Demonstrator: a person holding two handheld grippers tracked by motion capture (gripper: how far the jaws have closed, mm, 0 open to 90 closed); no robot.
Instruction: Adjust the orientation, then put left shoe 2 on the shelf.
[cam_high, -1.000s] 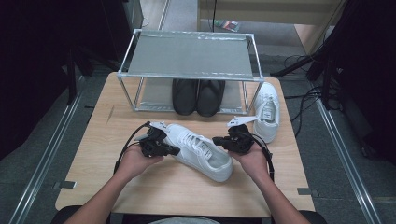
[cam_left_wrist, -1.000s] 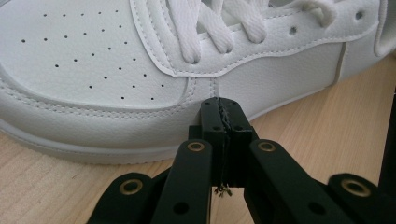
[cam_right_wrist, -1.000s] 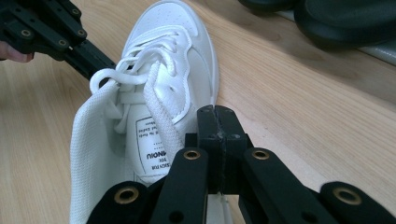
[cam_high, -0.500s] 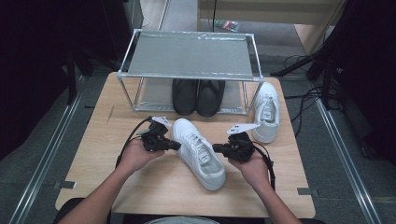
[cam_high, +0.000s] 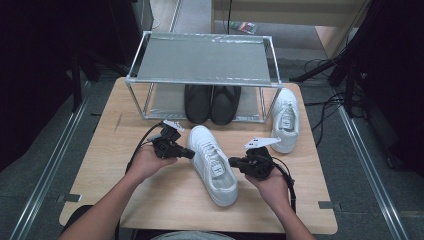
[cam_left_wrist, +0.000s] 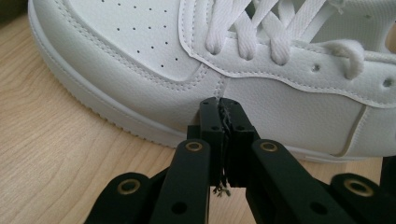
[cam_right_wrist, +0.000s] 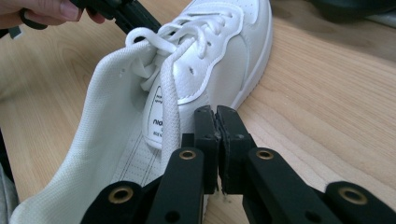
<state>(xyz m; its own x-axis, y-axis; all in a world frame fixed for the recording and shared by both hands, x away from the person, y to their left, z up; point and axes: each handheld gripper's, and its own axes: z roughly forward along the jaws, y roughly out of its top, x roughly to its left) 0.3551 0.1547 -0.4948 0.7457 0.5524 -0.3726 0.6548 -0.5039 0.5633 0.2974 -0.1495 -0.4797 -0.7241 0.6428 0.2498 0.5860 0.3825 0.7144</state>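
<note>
Near the front edge of the table, toward its middle, the white shoe lies with its heel toward the person and its toe pointing at the rack. The left claw touches the shoe's left side near the toe, jaws pressed together and holding nothing; the right claw meets the other side near the collar, likewise pressed shut and empty. The step in hand looks like nudging the shoe straight between two closed tips rather than gripping it. Next, both tips would need to push evenly toward the far edge so the shoe slides without twisting.

The left claw's own view shows its tip against the sole seam; the right claw's view shows the open collar, tongue label and loose lace. The high view adds the black shoes under the rack and the second white shoe at the far right.
</note>
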